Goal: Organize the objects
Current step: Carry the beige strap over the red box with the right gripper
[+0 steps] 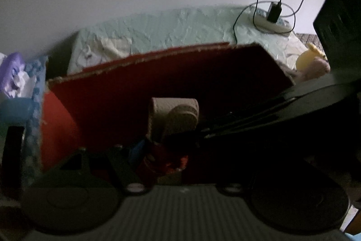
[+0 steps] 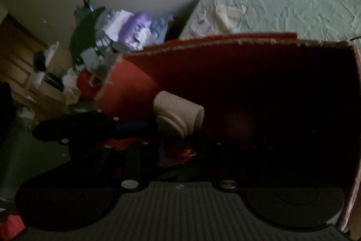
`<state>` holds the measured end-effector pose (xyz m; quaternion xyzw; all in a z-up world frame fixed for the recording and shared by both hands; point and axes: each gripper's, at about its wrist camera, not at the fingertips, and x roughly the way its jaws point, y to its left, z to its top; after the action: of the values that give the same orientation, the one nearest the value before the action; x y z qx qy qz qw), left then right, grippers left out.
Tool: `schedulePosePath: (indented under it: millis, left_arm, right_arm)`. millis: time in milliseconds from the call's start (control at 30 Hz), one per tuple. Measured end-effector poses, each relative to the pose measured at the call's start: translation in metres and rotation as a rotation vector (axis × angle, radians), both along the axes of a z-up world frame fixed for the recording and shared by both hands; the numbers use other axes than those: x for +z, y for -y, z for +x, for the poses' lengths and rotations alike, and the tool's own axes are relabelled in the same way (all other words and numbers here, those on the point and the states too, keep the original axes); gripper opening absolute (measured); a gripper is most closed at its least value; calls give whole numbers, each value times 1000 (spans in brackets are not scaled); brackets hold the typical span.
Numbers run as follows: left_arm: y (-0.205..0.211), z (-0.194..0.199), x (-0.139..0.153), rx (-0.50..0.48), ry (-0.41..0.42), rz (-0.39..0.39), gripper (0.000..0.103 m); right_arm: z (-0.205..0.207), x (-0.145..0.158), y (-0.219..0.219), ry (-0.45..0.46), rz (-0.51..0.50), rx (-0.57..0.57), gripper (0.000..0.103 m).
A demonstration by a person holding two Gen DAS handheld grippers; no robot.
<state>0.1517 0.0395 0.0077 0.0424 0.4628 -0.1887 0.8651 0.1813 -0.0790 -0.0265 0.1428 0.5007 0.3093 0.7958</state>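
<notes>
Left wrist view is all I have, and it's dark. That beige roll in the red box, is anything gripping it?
Observer: In the right wrist view the beige roll lies in the red box. The left gripper reaches it from the left side; I cannot tell whether it grips.
Operator: What's beyond the purple item on my left?
Observer: Wooden furniture stands past the clutter pile.

A red cardboard box stood open, its torn rim showing pale card. Inside, near its left wall, a beige pebbled-leather pouch lay tilted among dark items on the shadowed floor, too dim to identify.
</notes>
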Motion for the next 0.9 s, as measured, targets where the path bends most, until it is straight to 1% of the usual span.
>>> schedulePosePath:
  millis: [67, 133, 167, 267, 333, 400, 567, 633, 700, 767, 833, 867, 900]
  left_arm:
    - [3, 1, -1, -2, -1, -1, 67]
    - [6, 2, -1, -13, -6, -13, 63]
    - [6, 4, -1, -14, -16, -21, 62]
    - [5, 8, -7, -1, -44, -26, 65]
    - [5, 9, -11, 17, -51, 1, 66]
    - [1, 7, -10, 39, -32, 27, 65]
    - [-16, 8, -4, 94, -7, 44, 67]
    - [-21, 14, -5, 118, -7, 58, 68]
    - [-25, 19, -8, 141, -21, 62, 69]
    - [-32, 25, -11, 172, -34, 63, 69]
    - [-37, 26, -9, 200, -25, 56, 70]
    - [-40, 27, -8, 214, -14, 64, 68]
    - [-42, 29, -8, 216, -12, 65, 66]
  right_arm:
    - [0, -2, 1, -4, -1, -6, 30]
    - [2, -3, 3, -22, 30, 1, 24]
    - [3, -5, 4, -37, 39, -3, 24]
    - [5, -10, 6, -66, 40, -40, 23]
    - [4, -11, 8, -67, 28, -62, 23]
    - [4, -11, 11, -66, 47, -70, 24]
    - [9, -15, 23, -89, 90, -164, 25]
    - [10, -16, 25, -99, 104, -179, 26]
    - [9, -13, 25, -89, 93, -179, 30]
    - [9, -8, 20, -68, 70, -161, 31]
    - [10, -5, 14, -45, 46, -149, 31]
    - [12, -4, 12, -35, 28, -147, 32]
    - [13, -3, 10, -29, 19, -147, 35]
